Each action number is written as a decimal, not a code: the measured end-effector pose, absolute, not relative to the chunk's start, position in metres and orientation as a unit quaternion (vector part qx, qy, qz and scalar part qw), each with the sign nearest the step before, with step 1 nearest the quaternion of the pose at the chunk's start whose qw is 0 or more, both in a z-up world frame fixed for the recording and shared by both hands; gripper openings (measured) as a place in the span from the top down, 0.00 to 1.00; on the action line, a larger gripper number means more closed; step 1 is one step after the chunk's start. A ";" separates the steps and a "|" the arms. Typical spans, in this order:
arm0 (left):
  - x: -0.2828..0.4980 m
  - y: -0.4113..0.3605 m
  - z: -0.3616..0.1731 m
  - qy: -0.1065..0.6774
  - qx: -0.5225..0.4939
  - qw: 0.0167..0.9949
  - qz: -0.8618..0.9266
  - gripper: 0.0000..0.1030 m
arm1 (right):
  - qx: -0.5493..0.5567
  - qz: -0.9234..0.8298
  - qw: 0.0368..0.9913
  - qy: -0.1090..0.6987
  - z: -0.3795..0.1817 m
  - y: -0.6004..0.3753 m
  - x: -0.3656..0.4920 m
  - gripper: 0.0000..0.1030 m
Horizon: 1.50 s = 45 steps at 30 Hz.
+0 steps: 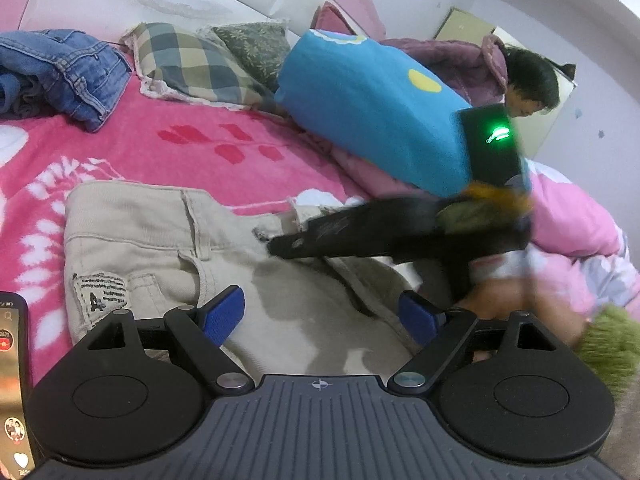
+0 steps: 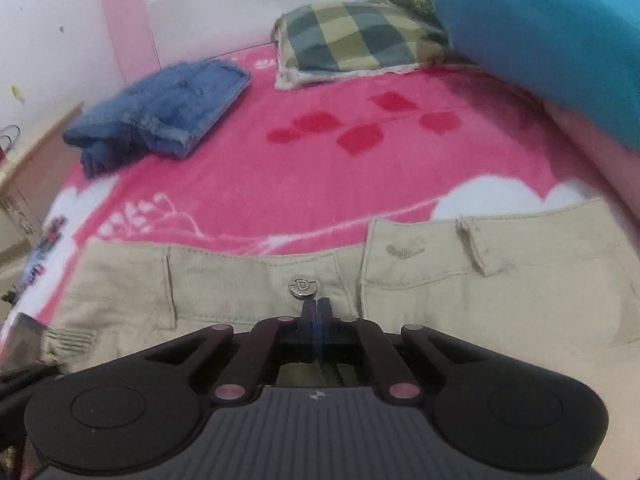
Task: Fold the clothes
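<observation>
Beige trousers (image 1: 168,252) lie on the pink blanket, waistband away from me; they also show in the right wrist view (image 2: 500,280). My left gripper (image 1: 320,316) is open just above the trouser fabric, holding nothing. My right gripper (image 2: 317,312) has its jaws closed together at the waistband, just below the metal button (image 2: 303,286); whether fabric is pinched is hidden. In the left wrist view the right gripper (image 1: 280,246) reaches in from the right onto the waistband.
Folded blue jeans (image 1: 60,72) (image 2: 160,108) lie at the far left of the bed. A checked pillow (image 1: 188,64) (image 2: 352,40) and a blue cushion (image 1: 372,108) sit at the headboard. A phone (image 1: 12,380) is at the lower left. A person (image 1: 528,80) sits at right.
</observation>
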<state>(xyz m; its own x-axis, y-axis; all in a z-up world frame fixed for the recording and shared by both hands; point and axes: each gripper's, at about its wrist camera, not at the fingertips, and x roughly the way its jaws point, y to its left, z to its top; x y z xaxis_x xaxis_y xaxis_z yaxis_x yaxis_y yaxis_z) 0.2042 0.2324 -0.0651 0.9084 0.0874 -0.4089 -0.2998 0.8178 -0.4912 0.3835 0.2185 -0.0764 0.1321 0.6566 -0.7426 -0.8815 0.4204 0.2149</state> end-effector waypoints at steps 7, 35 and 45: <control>0.190 0.237 -0.054 0.156 -0.291 0.939 0.093 0.17 | -0.052 0.421 0.821 0.382 0.000 0.101 0.366 0.96; 0.197 0.119 -0.065 0.264 -0.175 0.923 -0.217 0.11 | 0.270 -0.049 0.845 0.460 -0.058 -0.342 0.163 0.38; 0.183 0.099 -0.065 0.235 -0.130 0.929 -0.254 0.08 | 0.131 0.091 0.938 0.306 0.001 -0.258 0.048 0.90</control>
